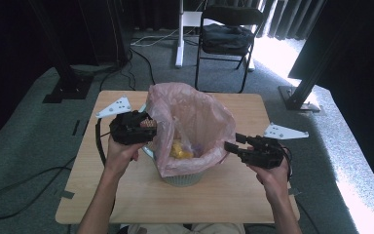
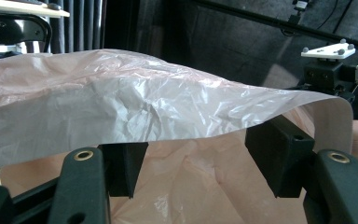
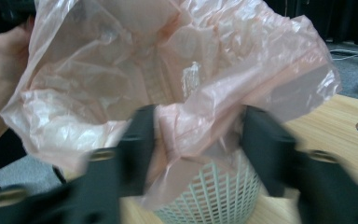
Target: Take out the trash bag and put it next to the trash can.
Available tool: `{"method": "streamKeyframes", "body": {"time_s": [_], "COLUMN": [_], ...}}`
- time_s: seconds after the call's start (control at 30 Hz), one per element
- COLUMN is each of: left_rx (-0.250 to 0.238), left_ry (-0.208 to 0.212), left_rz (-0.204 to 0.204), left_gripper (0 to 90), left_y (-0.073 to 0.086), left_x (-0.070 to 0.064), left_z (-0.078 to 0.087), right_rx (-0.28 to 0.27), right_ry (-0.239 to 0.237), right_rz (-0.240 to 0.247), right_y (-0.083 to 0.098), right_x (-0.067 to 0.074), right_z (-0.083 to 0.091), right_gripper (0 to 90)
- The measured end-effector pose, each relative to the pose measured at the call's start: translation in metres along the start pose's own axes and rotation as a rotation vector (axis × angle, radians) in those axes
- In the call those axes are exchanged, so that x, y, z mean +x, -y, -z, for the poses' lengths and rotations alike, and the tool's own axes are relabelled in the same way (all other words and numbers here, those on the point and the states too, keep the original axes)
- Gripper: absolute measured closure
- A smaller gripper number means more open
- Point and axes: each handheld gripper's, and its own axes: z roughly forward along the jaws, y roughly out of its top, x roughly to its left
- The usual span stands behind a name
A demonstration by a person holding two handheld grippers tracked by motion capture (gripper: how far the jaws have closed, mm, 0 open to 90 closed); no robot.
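The left gripper point(image 1: 148, 127) and right gripper point(image 1: 230, 142) are both sitting wide apart beside the pink bag point(image 1: 190, 122) lining the basket point(image 1: 182, 179)

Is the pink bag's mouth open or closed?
Open: the pink bag rim is spread wide above the basket, with yellow contents visible inside.
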Motion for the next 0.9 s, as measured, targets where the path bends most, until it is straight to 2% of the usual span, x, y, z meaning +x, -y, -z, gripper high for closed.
{"method": "streamKeyframes", "body": {"time_s": [0.1, 0.23, 0.3, 0.33, 0.37, 0.43, 0.5, 0.53, 0.6, 0.63, 0.7, 0.77, 0.8, 0.83, 0.87, 0.9], "left_rx": [-0.001, 0.000, -0.001, -0.001, -0.001, 0.006, 0.009, 0.010, 0.010, 0.009, 0.013, 0.012, 0.015, 0.015, 0.020, 0.021], "left_ry": [0.001, 0.003, 0.004, 0.005, 0.006, 0.009, 0.011, 0.014, 0.017, 0.020, 0.020, 0.024, 0.026, 0.026, 0.025, 0.026], "left_rz": [-0.001, -0.004, -0.003, -0.004, -0.004, -0.013, -0.017, -0.018, -0.020, -0.021, -0.023, -0.028, -0.029, -0.029, -0.037, -0.041], "left_gripper": [39.3, 39.4, 39.4, 39.4, 39.4, 39.4, 39.4, 39.4, 39.4, 39.4, 39.4, 39.4, 39.4, 39.4, 39.4, 39.4], "left_y": [0.000, -0.001, -0.001, -0.001, -0.001, -0.002, -0.002, -0.003, -0.003, -0.003, -0.003, -0.004, -0.005, -0.005, -0.006, -0.007], "left_x": [-0.001, 0.000, -0.001, -0.001, -0.001, -0.004, -0.004, -0.005, -0.006, -0.007, -0.007, -0.009, -0.010, -0.010, -0.011, -0.012], "left_z": [0.000, 0.000, 0.000, -0.001, -0.001, -0.003, -0.003, -0.004, -0.005, -0.005, -0.005, -0.006, -0.007, -0.007, -0.007, -0.008], "right_rx": [-0.022, -0.007, -0.004, -0.004, -0.003, -0.003, -0.012, -0.031, -0.082, -0.087, -0.093, -0.125, -0.102, -0.102, -0.052, -0.052], "right_ry": [-0.002, 0.003, -0.014, -0.014, -0.037, -0.058, -0.087, -0.116, -0.227, -0.249, -0.264, -0.298, -0.246, -0.246, -0.225, -0.225], "right_rz": [-0.009, 0.050, 0.087, 0.087, 0.096, 0.071, 0.071, 0.066, -0.006, -0.026, -0.032, -0.064, -0.026, -0.026, 0.018, 0.018], "right_y": [-0.006, -0.018, -0.024, -0.024, -0.028, -0.032, -0.035, -0.037, -0.039, -0.040, -0.040, -0.041, -0.042, -0.042, -0.042, -0.042], "right_x": [0.001, 0.010, 0.015, 0.015, 0.014, 0.012, 0.013, 0.014, 0.011, 0.010, 0.008, 0.006, 0.009, 0.009, 0.014, 0.014], "right_z": [0.004, 0.006, 0.005, 0.005, 0.002, -0.002, -0.004, -0.004, -0.004, -0.005, -0.006, -0.005, -0.005, -0.005, -0.010, -0.010], "right_gripper": [80.7, 85.6, 86.1, 86.1, 86.3, 86.2, 86.1, 86.1, 86.1, 86.2, 86.2, 86.2, 86.1, 86.1, 86.0, 86.0]}}
